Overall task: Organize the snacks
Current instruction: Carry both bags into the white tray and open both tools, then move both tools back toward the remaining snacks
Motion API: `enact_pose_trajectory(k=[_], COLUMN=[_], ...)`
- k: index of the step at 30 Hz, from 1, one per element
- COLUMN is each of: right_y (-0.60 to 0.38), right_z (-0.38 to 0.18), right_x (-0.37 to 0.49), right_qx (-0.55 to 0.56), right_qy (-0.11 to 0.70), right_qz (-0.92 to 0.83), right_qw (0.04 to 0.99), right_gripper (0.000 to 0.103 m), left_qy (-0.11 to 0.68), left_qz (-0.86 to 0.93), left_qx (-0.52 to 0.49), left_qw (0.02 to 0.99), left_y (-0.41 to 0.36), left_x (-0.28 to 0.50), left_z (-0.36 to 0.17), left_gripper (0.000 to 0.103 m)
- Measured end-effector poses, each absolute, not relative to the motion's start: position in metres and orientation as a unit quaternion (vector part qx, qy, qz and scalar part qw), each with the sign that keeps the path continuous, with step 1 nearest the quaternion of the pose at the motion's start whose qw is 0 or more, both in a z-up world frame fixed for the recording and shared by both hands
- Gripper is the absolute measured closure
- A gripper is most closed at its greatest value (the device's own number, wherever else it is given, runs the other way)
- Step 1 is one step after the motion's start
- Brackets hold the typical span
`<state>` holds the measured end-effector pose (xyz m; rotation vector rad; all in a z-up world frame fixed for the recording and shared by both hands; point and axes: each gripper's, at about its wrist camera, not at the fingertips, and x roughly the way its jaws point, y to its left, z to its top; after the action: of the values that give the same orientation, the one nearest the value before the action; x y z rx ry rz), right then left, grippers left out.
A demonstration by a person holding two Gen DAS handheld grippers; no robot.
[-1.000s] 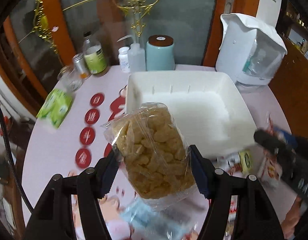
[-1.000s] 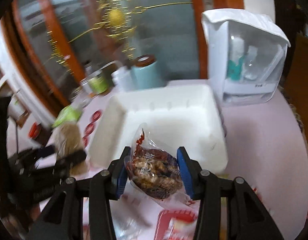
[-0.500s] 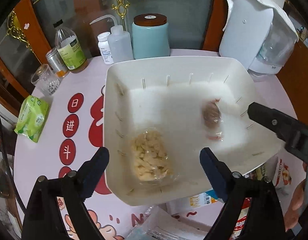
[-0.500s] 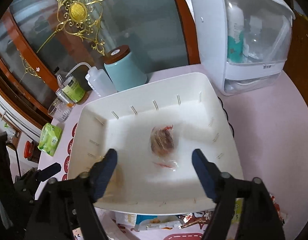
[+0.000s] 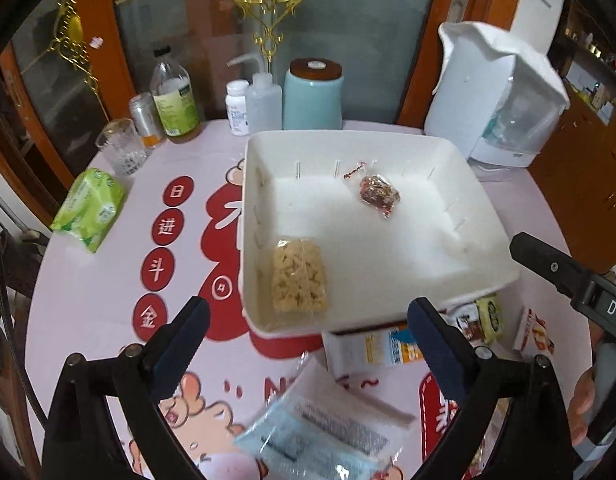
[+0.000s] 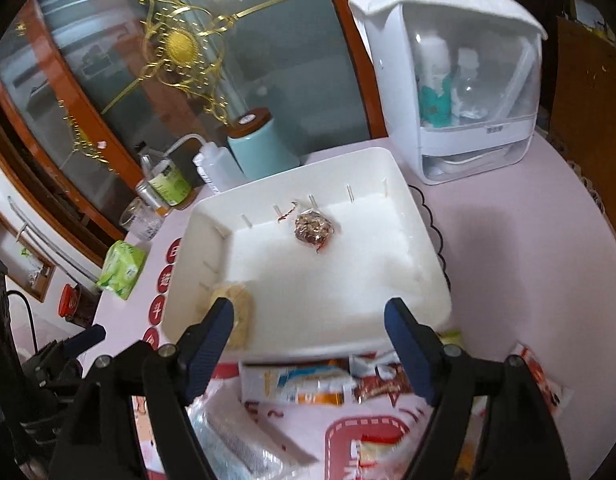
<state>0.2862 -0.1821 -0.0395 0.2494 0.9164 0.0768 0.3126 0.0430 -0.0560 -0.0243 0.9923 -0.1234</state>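
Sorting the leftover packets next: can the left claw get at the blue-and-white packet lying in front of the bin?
Probably yes. The left claw is open and empty, and the blue-and-white packet lies just below it on the table, uncovered.

The left gripper [image 5: 308, 330] and right gripper [image 6: 308, 326] both angle downward, fingers just spread wide, nothing between them.

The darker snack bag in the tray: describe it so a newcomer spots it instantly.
Find the white tray in the middle of the pink table. Two bags lie in it. It is the small clear bag of dark brown pieces near the far wall, with a red twist; the pale yellow bag lies at the near-left corner.
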Motion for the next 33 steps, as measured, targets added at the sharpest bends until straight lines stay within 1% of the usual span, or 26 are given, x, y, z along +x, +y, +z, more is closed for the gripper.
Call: enact_pose_trajectory(k=[5,8,12,14,17,21,26,29,33], right_y=[-0.184,-0.183,-0.179,-0.174,-0.170,-0.177,-0.186,-0.187,-0.186], right_z=[-0.021,-0.012,-0.006,-0.003,-0.003,-0.009,-0.026,-0.044,-0.074], right_x=[0.237,0.205,0.163,0.137,0.112,0.086,0.064,0.057,0.052], right_qx=[0.114,0.090,0.045,0.000,-0.037,-0.012,0.011,0.013,0.020], right_qy=[0.413,0.397,0.394,0.383,0.373,0.386,0.399,0.415,0.446], right_qz=[0.052,0.053,0.051,0.027,0.009,0.027,0.035,0.038,0.039], right_qw=[0.902,0.912,0.916,0.923,0.927,0.922,0.916,0.909,0.894], right_gripper=[0.025,0.025,0.025,0.025,0.025,0.025,0.025,0.025,0.025], left_qy=[0.458,0.449,0.453,0.456,0.448,0.446,0.466,0.469,0.483], left_qz=[-0.054,-0.059,-0.090,-0.107,-0.118,-0.132,-0.164,-0.165,-0.163], left_qx=[0.007,0.021,0.022,0.022,0.027,0.035,0.024,0.041,0.091], left_qw=[0.887,0.891,0.887,0.883,0.886,0.885,0.869,0.867,0.856], left_y=[0.049,0.050,0.048,0.045,0.039,0.030,0.030,0.031,0.031], left_x=[0.266,0.238,0.198,0.178,0.146,0.109,0.080,0.066,0.054], left_z=[-0.036,-0.025,-0.014,-0.012,-0.012,-0.021,-0.047,-0.064,-0.095], left_gripper=[0.005,0.005,0.005,0.005,0.005,0.005,0.005,0.005,0.005])
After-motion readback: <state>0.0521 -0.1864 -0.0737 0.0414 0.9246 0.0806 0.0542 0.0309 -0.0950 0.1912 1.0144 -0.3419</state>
